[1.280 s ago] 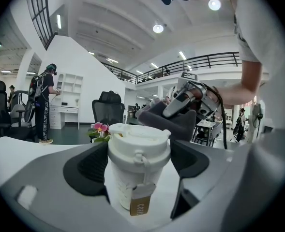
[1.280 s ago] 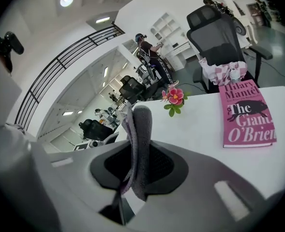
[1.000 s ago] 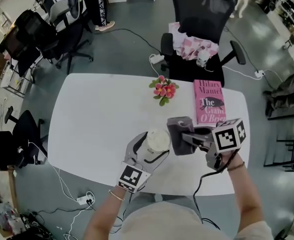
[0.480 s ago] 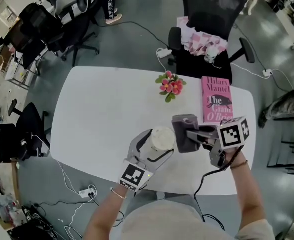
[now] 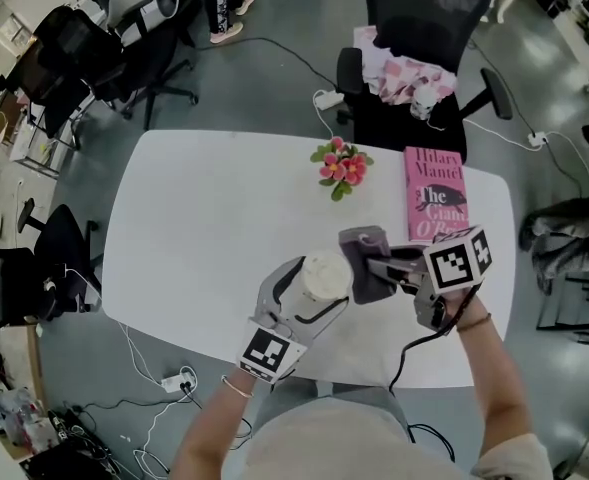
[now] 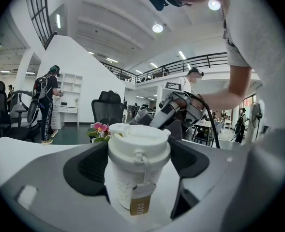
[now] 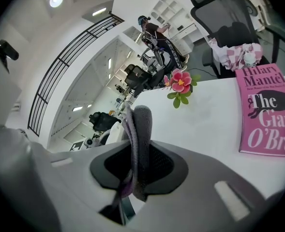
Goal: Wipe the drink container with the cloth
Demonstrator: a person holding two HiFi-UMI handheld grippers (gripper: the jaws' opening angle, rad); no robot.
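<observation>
Nearest the person, the left gripper (image 5: 312,290) was found at the front edge of the white bench (image 5: 194,228), its fingers set wide and closed on either side of the drink container (image 5: 324,276), a white lidded cup standing upright between them. The left gripper view showed both pads against the cup's sides and a small brown tag (image 6: 142,198) hanging from the lid by a loop. Just to the cup's right, the right gripper (image 5: 376,271) was angled downward, its fingers pressed together on a folded grey cloth (image 5: 362,260), which stood up out of the grip on edge. The cloth lay close against the right side of the cup's upper part; whether the two actually touched could not be confirmed from any view. Further across the bench, well apart from the cup, a pink book (image 5: 436,206) lay flat, cover up, toward the right side, with a small sprig of pink flowers (image 5: 340,168) to its left. Beyond the far edge stood a black office chair (image 5: 424,18) with pink-and-white fabric (image 5: 402,73) heaped on its seat.
</observation>
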